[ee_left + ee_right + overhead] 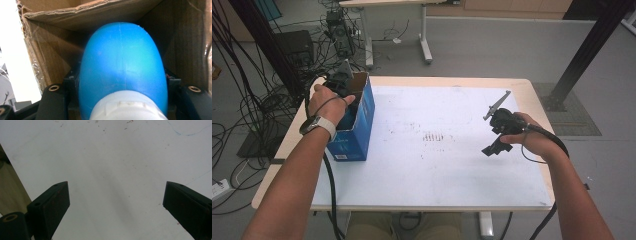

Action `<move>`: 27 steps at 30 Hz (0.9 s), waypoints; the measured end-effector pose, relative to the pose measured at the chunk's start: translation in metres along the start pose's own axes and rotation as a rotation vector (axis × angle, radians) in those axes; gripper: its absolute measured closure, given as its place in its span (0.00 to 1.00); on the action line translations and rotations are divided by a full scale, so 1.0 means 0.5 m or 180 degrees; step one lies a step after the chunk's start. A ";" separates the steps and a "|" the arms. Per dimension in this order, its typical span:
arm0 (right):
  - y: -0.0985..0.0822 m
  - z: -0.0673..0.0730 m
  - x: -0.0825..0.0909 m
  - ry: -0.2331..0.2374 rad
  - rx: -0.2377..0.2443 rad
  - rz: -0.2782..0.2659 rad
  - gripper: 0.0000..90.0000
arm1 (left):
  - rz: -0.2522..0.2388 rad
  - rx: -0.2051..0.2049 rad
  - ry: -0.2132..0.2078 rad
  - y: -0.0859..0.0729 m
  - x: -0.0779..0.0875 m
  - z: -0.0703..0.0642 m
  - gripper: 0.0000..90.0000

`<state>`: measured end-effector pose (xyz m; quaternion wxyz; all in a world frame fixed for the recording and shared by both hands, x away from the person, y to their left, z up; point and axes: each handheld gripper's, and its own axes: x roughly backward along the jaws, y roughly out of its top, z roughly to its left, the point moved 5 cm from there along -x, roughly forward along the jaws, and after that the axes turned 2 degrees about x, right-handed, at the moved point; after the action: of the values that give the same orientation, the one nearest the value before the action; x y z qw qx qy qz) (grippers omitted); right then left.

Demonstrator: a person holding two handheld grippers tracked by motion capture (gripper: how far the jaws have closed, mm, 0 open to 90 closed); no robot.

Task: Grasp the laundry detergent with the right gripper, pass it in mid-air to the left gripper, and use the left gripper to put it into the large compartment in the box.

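In the left gripper view a rounded blue bottle [122, 62] with a white cap [127, 107] sits between the two black jaws, inside a brown cardboard box [50, 55]. My left gripper [122, 97] is shut on it. From the high view, that box [359, 125] is blue outside and stands at the table's left, with my left gripper [348, 97] reaching down into its open top. My right gripper [493, 148] hovers over the white mat at the right. Its jaws stand wide open with nothing between them [116, 202].
A white mat [437, 170] covers most of the wooden table [532, 95]. Black cables [267, 100] and equipment lie on the floor to the left. Another table's legs [424, 45] stand behind, and a dark post [582, 55] rises at the right.
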<state>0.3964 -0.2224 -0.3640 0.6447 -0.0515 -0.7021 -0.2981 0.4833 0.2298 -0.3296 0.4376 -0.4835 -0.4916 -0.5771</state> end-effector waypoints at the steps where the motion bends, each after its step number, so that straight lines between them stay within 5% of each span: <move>1: 0.000 0.000 0.000 0.0002 0.0000 -0.0003 0.08 | 0.0000 -0.0001 0.0001 0.000 0.000 0.000 0.42; 27: -0.003 0.002 0.001 0.0017 -0.0012 0.0007 0.08 | -0.0019 -0.0005 -0.0033 0.002 0.000 0.001 0.39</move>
<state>0.3950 -0.2232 -0.3641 0.6467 -0.0527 -0.6998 -0.2989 0.4844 0.2303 -0.3296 0.4330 -0.4854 -0.4948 -0.5763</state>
